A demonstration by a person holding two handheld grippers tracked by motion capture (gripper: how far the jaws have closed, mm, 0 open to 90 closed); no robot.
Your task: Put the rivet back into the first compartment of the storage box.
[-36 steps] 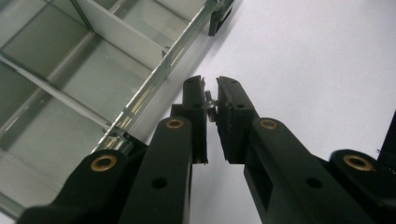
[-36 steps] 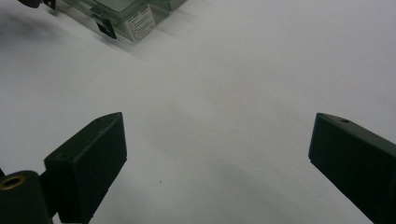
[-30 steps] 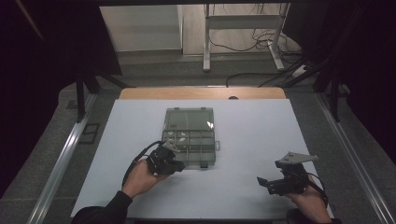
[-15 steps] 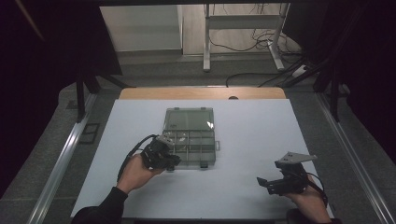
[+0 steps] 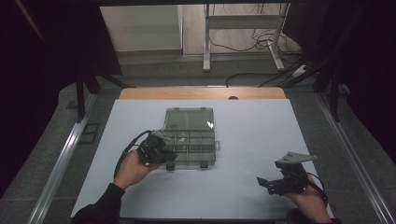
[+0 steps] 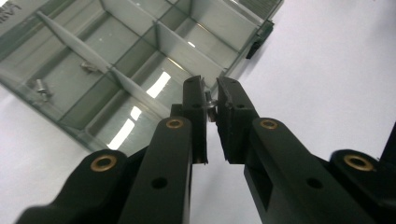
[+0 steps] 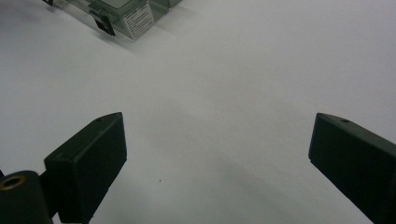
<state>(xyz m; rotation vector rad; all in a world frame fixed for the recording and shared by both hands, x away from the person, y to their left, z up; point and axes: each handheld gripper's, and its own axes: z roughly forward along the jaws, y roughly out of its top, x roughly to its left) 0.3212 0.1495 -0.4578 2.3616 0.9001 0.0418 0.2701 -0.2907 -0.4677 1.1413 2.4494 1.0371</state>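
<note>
- In the high view we see a clear compartment box (image 5: 190, 140) lying open near the middle of the white tabletop (image 5: 243, 126), its lid folded flat on the far side. Our left gripper (image 5: 169, 155) sits at the box's near left corner; our right gripper (image 5: 261, 181) rests well apart from it, near the tabletop's near right edge.
- In the left gripper view our left gripper (image 6: 211, 100) has its jaws drawn almost together, pinching a small silver screw (image 6: 209, 103) between the pads, just above the box's (image 6: 140, 56) edge. Two more small screws (image 6: 41, 86) lie in the box's compartments. A strip of dark lettering shows at the top left corner, too cropped for us to read.
- In the right gripper view our right gripper (image 7: 217, 149) has its jaws wide apart over bare tabletop (image 7: 233, 84), holding nothing. At the top left, a white label (image 7: 138, 19) with fine print sticks to the box's corner; we cannot read the print.
</note>
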